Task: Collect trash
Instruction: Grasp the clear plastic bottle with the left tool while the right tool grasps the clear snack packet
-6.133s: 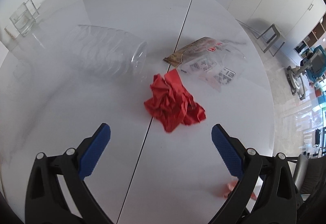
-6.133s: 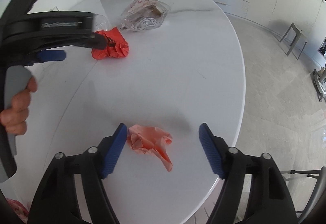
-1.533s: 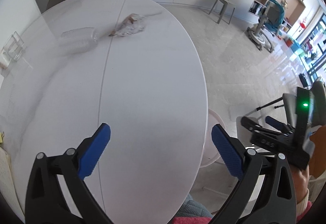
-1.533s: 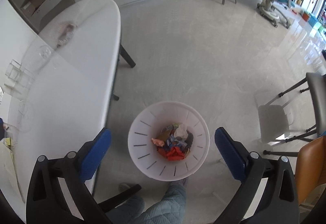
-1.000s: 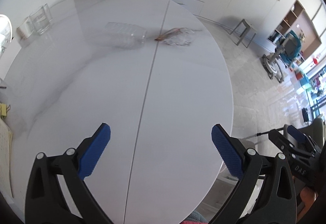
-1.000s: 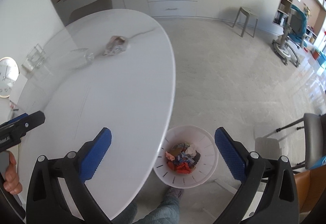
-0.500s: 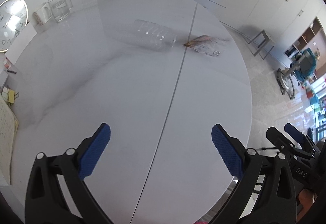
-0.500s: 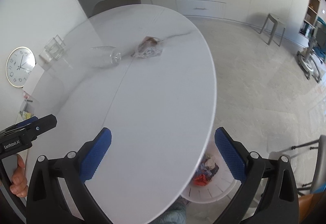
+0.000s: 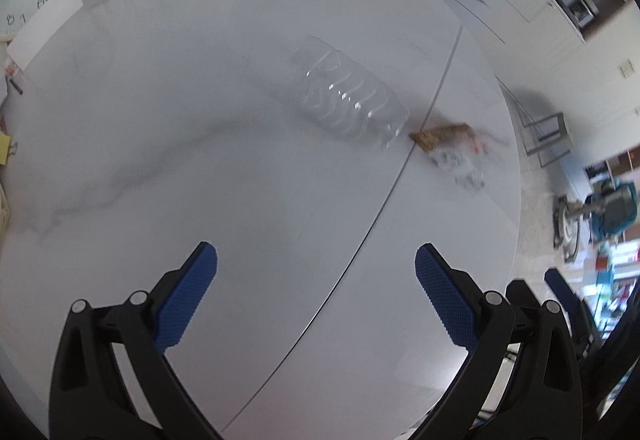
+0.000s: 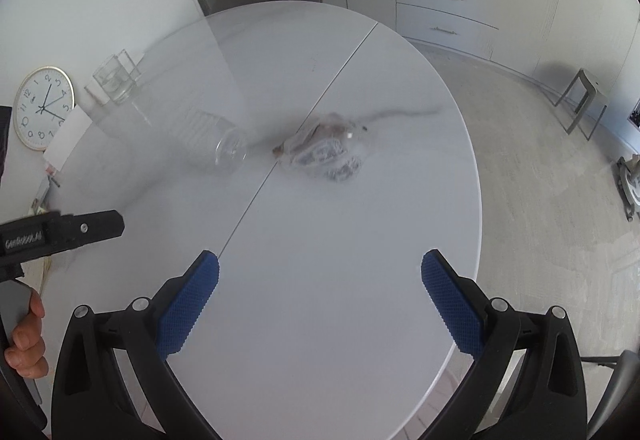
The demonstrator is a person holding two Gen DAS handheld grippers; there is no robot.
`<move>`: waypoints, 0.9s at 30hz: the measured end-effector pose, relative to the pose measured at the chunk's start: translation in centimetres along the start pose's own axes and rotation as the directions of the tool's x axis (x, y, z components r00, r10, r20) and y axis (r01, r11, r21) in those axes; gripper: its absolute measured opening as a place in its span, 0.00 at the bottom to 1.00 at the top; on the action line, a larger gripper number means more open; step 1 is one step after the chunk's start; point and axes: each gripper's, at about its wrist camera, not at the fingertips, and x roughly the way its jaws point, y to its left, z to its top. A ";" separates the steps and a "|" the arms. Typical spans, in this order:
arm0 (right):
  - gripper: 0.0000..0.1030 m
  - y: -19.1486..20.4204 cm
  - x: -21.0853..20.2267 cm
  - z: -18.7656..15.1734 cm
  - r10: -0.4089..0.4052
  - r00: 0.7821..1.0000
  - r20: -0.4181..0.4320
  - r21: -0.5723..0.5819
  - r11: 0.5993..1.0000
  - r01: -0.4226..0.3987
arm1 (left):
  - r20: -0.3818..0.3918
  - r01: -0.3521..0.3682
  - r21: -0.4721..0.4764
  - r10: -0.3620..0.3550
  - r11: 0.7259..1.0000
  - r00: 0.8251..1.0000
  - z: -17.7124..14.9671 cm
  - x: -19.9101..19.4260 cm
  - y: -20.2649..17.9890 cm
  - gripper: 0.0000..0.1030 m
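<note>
Two pieces of trash lie on the white oval table [image 10: 360,280]: a clear plastic bottle [image 9: 348,106] on its side and, just beside its open end, a crumpled clear wrapper [image 10: 324,150] across the table's seam. The left gripper [image 9: 316,272] and right gripper [image 10: 320,276] hover above the near tabletop, jaws spread wide and empty. A glass tumbler [image 10: 116,80] and wall clock [image 10: 42,108] stand at the far-left edge.

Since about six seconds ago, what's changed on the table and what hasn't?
The red and pink crumpled papers are gone from the table; a second ago they lay in the white bin. Both grippers, left gripper and right gripper, have swung back over the table, open and empty. The clear bottle and plastic wrapper lie where they were.
</note>
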 end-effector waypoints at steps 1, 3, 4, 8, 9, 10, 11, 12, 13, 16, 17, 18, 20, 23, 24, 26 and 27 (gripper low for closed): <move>0.98 -0.3 0.5 0.7 -0.001 1.000 0.000 -0.003 1.000 0.001 | -0.003 -0.009 -0.033 0.009 0.999 1.000 1.1 0.7 -0.4 0.92; 0.98 -0.6 1.3 2.1 0.000 1.000 0.006 -0.015 1.000 0.001 | -0.005 -0.025 -0.086 0.025 0.996 1.000 2.8 1.7 -0.9 0.92; 0.98 -0.7 1.7 2.8 -0.003 1.000 0.008 -0.022 1.000 0.003 | -0.007 -0.035 -0.112 0.034 0.993 0.999 3.6 2.2 -1.1 0.92; 0.98 -1.5 3.1 5.6 0.001 1.000 0.013 -0.039 0.999 -0.001 | -0.039 -0.046 -0.262 0.037 0.964 0.999 6.9 4.7 -1.7 0.92; 0.98 -1.7 3.6 6.5 0.005 1.000 0.010 -0.038 0.999 -0.005 | -0.041 -0.043 -0.296 0.032 0.954 0.999 7.4 5.2 -1.7 0.92; 0.98 -2.0 4.1 7.3 0.018 1.000 0.004 -0.035 0.999 -0.018 | -0.048 -0.055 -0.342 0.041 0.938 0.998 8.3 5.9 -1.8 0.92; 0.98 -2.3 4.7 8.0 0.026 1.000 -0.003 -0.028 0.999 -0.026 | -0.059 -0.070 -0.375 0.051 0.924 0.997 8.9 6.5 -1.9 0.92; 0.98 -2.4 5.0 8.4 0.032 0.999 -0.012 -0.024 0.999 -0.032 | -0.065 -0.075 -0.400 0.054 0.914 0.996 9.2 7.0 -1.9 0.92; 0.98 -2.6 5.6 9.0 0.039 0.999 -0.021 -0.020 0.999 -0.039 | -0.075 -0.089 -0.430 0.063 0.898 0.995 9.8 7.7 -1.9 0.92; 0.98 -3.3 7.1 10.5 0.052 0.998 -0.044 -0.001 0.999 -0.052 | -0.116 -0.123 -0.497 0.074 0.859 0.990 10.6 9.6 -2.0 0.92; 0.98 -3.4 7.5 10.8 0.056 0.997 -0.048 0.005 0.998 -0.056 | -0.133 -0.133 -0.513 0.075 0.848 0.988 10.7 10.1 -2.1 0.92; 0.98 -3.5 7.8 11.1 0.057 0.997 -0.052 0.013 0.998 -0.056 | -0.142 -0.137 -0.529 0.071 0.838 0.987 10.8 10.5 -2.3 0.92; 0.98 -3.9 8.1 11.5 0.058 0.997 -0.048 0.030 0.998 -0.057 | -0.160 -0.159 -0.548 0.084 0.821 0.984 10.8 11.5 -2.7 0.92; 0.98 -4.5 8.1 11.7 0.072 0.997 -0.040 0.061 0.996 -0.069 | -0.168 -0.190 -0.553 0.115 0.811 0.979 10.9 12.5 -2.9 0.92; 0.98 -4.7 8.3 11.8 0.074 0.996 -0.041 0.067 0.995 -0.071 | -0.172 -0.198 -0.557 0.122 0.806 0.978 10.9 12.8 -3.0 0.92; 0.98 -4.9 8.5 11.7 0.083 0.995 -0.047 0.075 0.994 -0.079 | -0.175 -0.211 -0.565 0.133 0.798 0.975 11.0 13.3 -2.9 0.92; 0.98 -4.9 8.6 11.6 0.082 0.995 -0.052 0.074 0.994 -0.078 | -0.175 -0.212 -0.566 0.135 0.796 0.975 11.3 13.5 -2.8 0.92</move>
